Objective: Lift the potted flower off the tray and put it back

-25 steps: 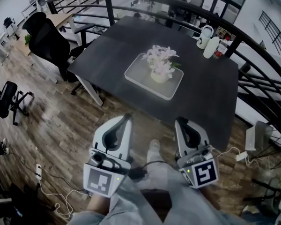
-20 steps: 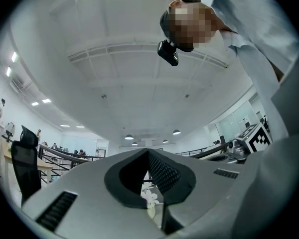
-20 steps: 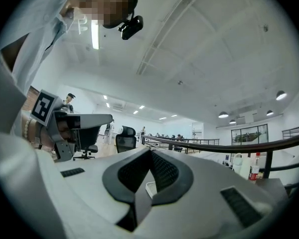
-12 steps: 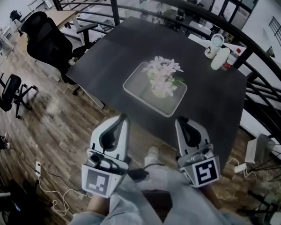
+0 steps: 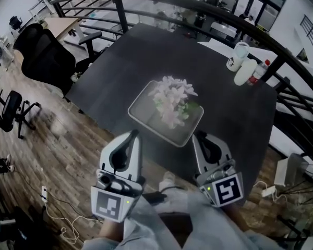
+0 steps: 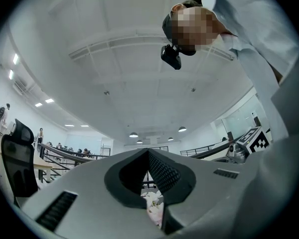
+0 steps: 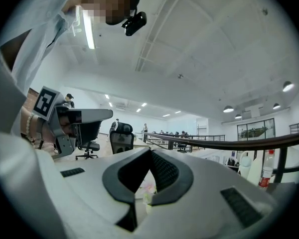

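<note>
The potted flower (image 5: 172, 99), pale pink and white blooms in a small white pot, stands on a grey rectangular tray (image 5: 142, 108) on the dark table (image 5: 219, 108). My left gripper (image 5: 132, 135) and right gripper (image 5: 199, 137) are held side by side at the table's near edge, short of the tray and touching nothing. Both are shut and empty. In the left gripper view the left gripper (image 6: 148, 153) has its tips together, and blossoms (image 6: 153, 203) show below them. The right gripper (image 7: 150, 152) looks the same, with the flower (image 7: 146, 185) in the gap beneath.
A white kettle (image 5: 239, 54), a white container (image 5: 246, 72) and a bottle (image 5: 259, 72) stand at the table's far right corner. A dark curved railing (image 5: 198, 7) runs behind the table. A black office chair (image 5: 43, 56) stands left. Cables (image 5: 57, 212) lie on the wooden floor.
Both grippers have moved forward together toward the table; the tray and flower now lie closer in front of them. The jaws stayed shut.
</note>
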The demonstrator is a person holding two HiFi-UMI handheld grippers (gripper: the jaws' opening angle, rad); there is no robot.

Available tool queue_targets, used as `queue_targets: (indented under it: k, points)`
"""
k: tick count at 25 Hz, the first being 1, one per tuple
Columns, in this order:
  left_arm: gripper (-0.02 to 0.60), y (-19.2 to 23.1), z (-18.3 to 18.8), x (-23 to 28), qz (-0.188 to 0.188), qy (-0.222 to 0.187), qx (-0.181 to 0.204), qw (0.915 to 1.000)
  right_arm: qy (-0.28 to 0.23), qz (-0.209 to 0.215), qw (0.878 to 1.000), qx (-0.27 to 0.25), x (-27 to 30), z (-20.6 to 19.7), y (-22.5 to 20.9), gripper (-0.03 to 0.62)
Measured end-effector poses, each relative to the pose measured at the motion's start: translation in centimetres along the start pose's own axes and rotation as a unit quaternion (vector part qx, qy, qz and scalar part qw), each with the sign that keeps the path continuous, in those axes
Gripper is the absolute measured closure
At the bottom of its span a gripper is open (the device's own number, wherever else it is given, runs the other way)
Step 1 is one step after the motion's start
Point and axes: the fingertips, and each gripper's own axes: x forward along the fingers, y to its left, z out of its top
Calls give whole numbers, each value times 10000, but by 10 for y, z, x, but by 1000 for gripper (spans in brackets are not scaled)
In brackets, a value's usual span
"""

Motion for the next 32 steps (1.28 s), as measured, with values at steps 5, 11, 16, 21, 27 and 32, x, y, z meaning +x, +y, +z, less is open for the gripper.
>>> queue_targets:
  k: [5, 11, 16, 21, 27, 32]
  points:
    - [581, 0, -10, 24, 35, 99, -25, 9999, 156, 4, 9998, -135, 11, -17, -20, 591]
    - [581, -3, -16, 43, 35, 265, 62, 9996, 653, 89, 9978, 2, 16, -51, -36, 540]
    - [581, -6, -17, 52, 30, 264, 26, 9996, 831, 98, 9963, 200, 18, -73, -44, 466]
    - [581, -4, -27, 56, 22, 432, 93, 9990, 982, 140, 9946, 322, 21, -94, -49, 422]
    - [581, 7, -40, 65, 30, 571, 53, 9983, 1251, 261, 9915, 239, 35, -118, -52, 381]
    - [581, 15, -53, 73, 0, 676, 17, 9977, 1447, 340, 9887, 202, 49, -139, -54, 365]
